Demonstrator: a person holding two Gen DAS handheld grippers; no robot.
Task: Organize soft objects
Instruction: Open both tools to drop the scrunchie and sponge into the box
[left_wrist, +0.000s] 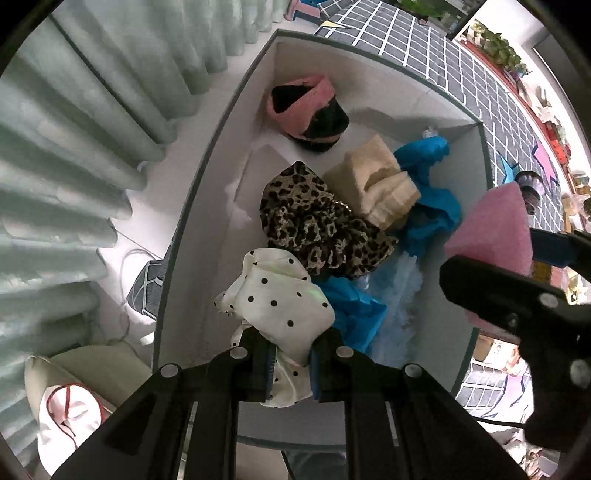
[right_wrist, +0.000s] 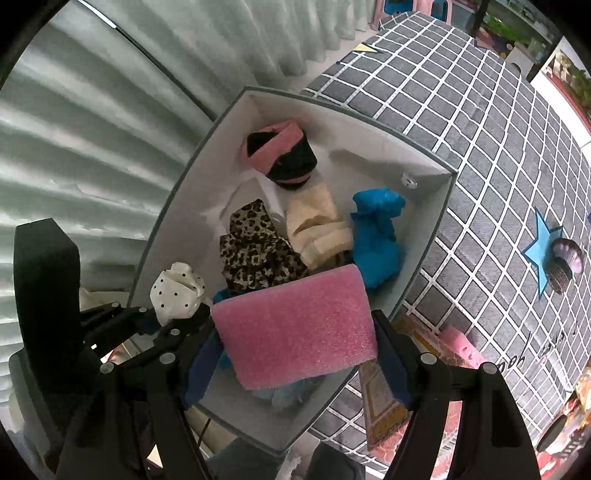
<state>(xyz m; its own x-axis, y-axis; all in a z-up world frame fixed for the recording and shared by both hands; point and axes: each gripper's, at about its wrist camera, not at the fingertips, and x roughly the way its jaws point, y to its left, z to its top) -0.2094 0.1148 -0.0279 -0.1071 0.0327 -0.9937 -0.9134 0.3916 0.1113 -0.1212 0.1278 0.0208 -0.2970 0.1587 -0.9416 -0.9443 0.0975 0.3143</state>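
A white box (left_wrist: 207, 184) (right_wrist: 173, 206) holds a pink-and-black headband (left_wrist: 306, 110) (right_wrist: 280, 155), a leopard-print cloth (left_wrist: 314, 221) (right_wrist: 255, 247), a cream cloth (left_wrist: 376, 184) (right_wrist: 317, 225) and blue cloth (left_wrist: 428, 184) (right_wrist: 376, 236). My left gripper (left_wrist: 291, 365) (right_wrist: 177, 317) is shut on a white polka-dot cloth (left_wrist: 280, 295) (right_wrist: 177, 288), over the box's near end. My right gripper (right_wrist: 295, 343) (left_wrist: 532, 254) is shut on a pink foam sponge (right_wrist: 295, 325) (left_wrist: 495, 229), held above the box's near right side.
The box stands on a grey checked mat (right_wrist: 480, 147) (left_wrist: 406, 33). Pale green curtains (left_wrist: 74, 147) (right_wrist: 92, 129) hang at the left. A shell (right_wrist: 565, 262) lies on a blue star shape at right. A yellow packet (right_wrist: 384, 406) and a pink item (right_wrist: 461, 347) lie by the box's near right edge.
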